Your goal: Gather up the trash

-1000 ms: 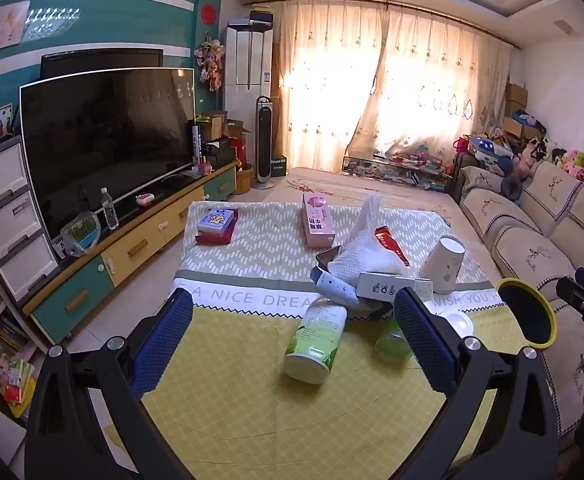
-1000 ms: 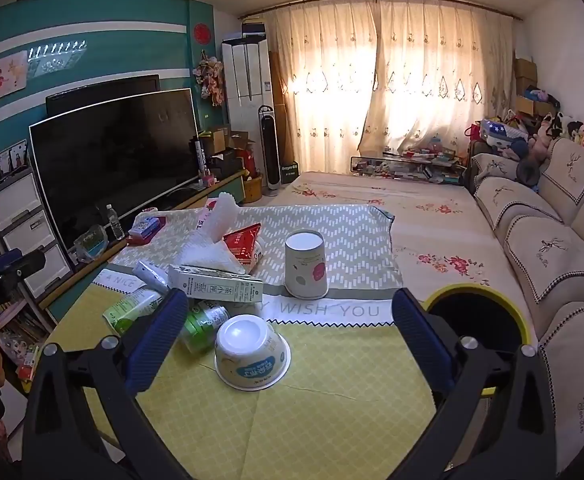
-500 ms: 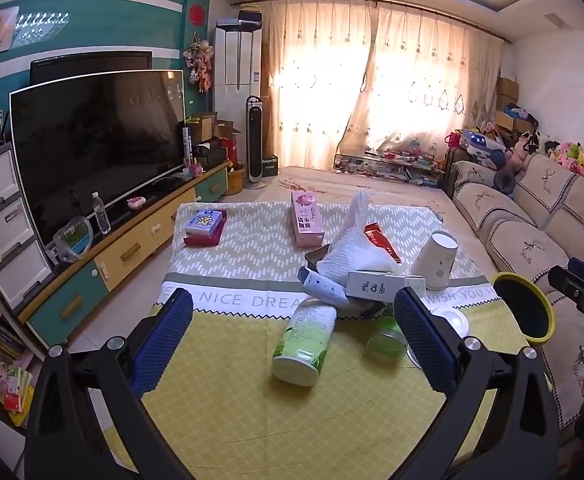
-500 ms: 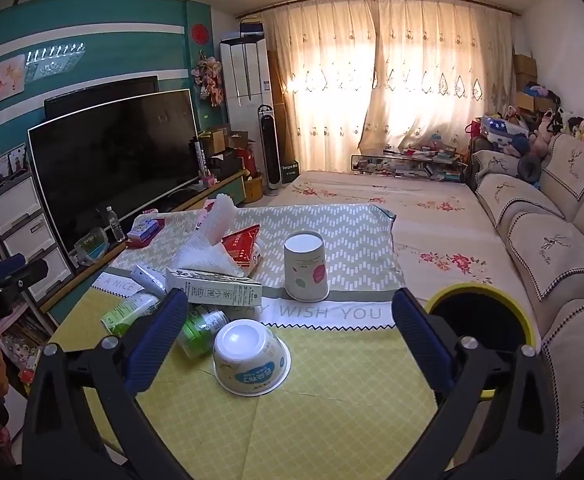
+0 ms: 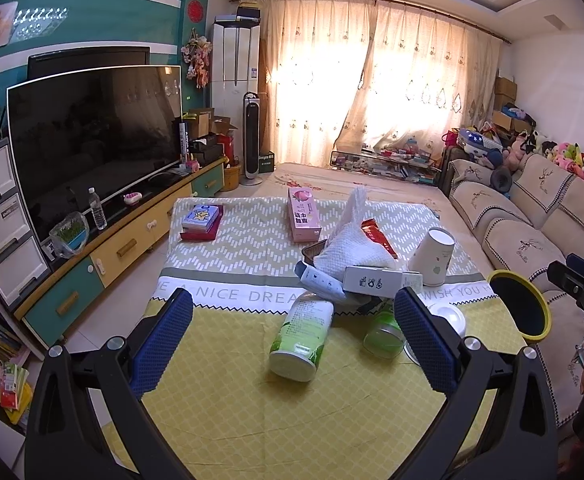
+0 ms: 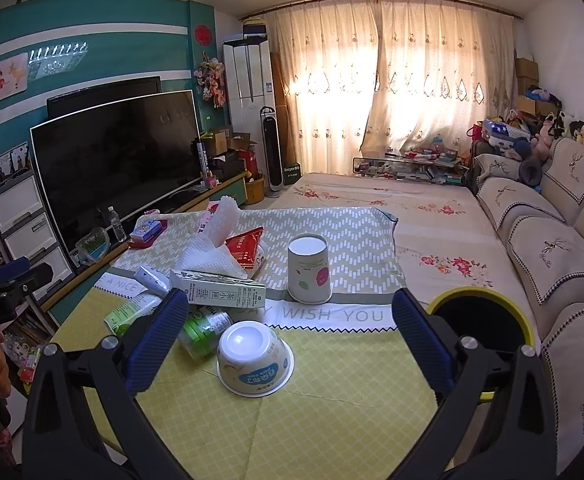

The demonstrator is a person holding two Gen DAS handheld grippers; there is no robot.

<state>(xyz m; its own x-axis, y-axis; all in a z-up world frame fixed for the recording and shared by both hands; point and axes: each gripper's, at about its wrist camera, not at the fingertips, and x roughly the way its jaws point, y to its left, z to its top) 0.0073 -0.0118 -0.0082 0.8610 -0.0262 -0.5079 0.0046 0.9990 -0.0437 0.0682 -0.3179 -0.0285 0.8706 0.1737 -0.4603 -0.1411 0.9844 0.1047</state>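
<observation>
Trash lies in a heap on the cloth-covered table (image 5: 220, 400). In the left wrist view a green-white bottle (image 5: 301, 338) lies on its side, beside a small green jar (image 5: 383, 334), a white carton (image 5: 381, 282), crumpled tissue (image 5: 351, 246) and an upturned paper cup (image 5: 431, 256). My left gripper (image 5: 292, 344) is open and empty, hovering before the bottle. In the right wrist view an upturned paper bowl (image 6: 255, 358) sits close, with the cup (image 6: 308, 268), carton (image 6: 222, 290) and jar (image 6: 204, 328) behind. My right gripper (image 6: 286, 344) is open and empty above the bowl. A yellow-rimmed black bin (image 6: 481, 326) stands right of the table.
A pink box (image 5: 303, 214) and a blue box on a red one (image 5: 200, 222) lie at the table's far end. A TV (image 5: 92, 144) on a low cabinet runs along the left. A sofa (image 6: 551, 248) lines the right. The other gripper (image 5: 583, 280) shows at the right edge.
Both grippers have drifted slightly; the left view has shifted a little so the table's items sit lower and to the left. Nothing was grasped or moved.
</observation>
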